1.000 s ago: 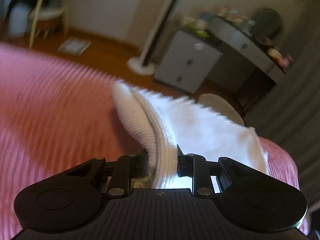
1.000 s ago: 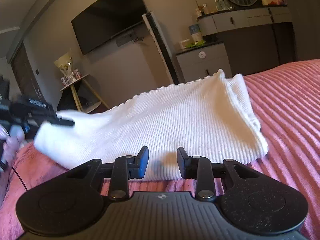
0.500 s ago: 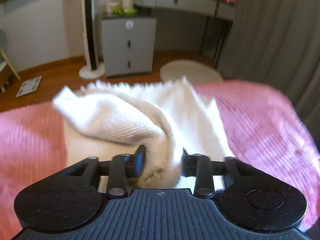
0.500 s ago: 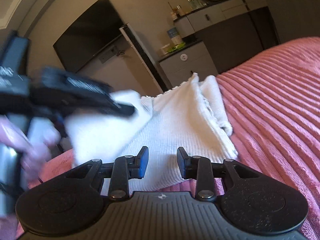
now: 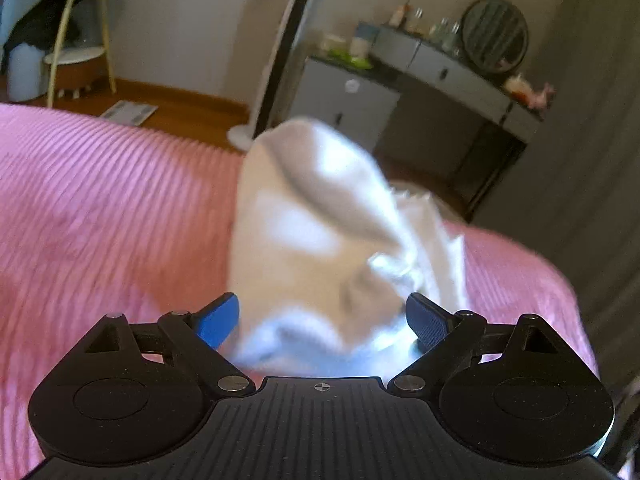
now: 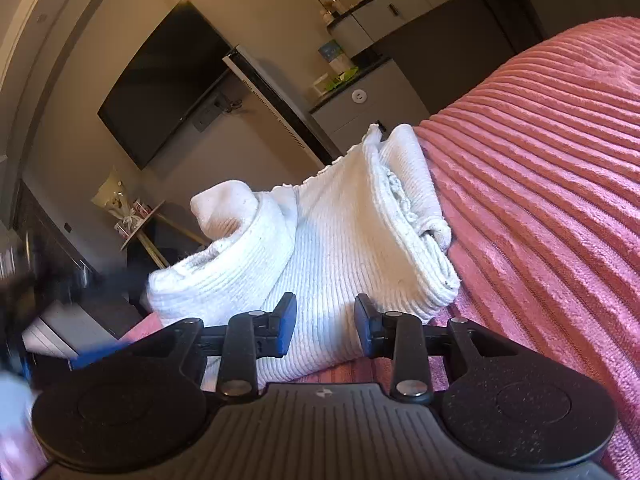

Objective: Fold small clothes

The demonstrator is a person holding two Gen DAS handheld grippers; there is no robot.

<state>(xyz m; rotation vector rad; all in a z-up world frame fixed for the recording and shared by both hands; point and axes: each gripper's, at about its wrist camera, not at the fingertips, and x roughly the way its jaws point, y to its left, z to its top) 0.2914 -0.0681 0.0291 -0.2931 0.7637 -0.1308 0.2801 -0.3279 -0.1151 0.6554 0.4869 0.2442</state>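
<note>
A white ribbed knit garment (image 6: pixel 352 232) lies folded in layers on the pink ribbed bedspread (image 6: pixel 552 168). In the left wrist view the garment (image 5: pixel 312 232) is a blurred white heap just in front of my left gripper (image 5: pixel 322 316), whose blue-padded jaws stand wide open around its near end without gripping it. My right gripper (image 6: pixel 325 326) has its jaws partly open, low at the garment's near edge, with cloth showing in the gap but not pinched. The left gripper shows as a dark blur at the left edge of the right wrist view (image 6: pixel 48 292).
The bedspread's far edge (image 5: pixel 168 136) drops to a wooden floor. Beyond stand a grey cabinet (image 5: pixel 344 104), a tall white tower fan (image 5: pixel 280 56), a dressing table with a round mirror (image 5: pixel 494 36), a wall television (image 6: pixel 164 84) and a side table (image 5: pixel 76 40).
My left gripper was shut on the garment's end, carried it over onto the rest, and has now opened and let go. My right gripper stayed put, its jaws unchanged.
</note>
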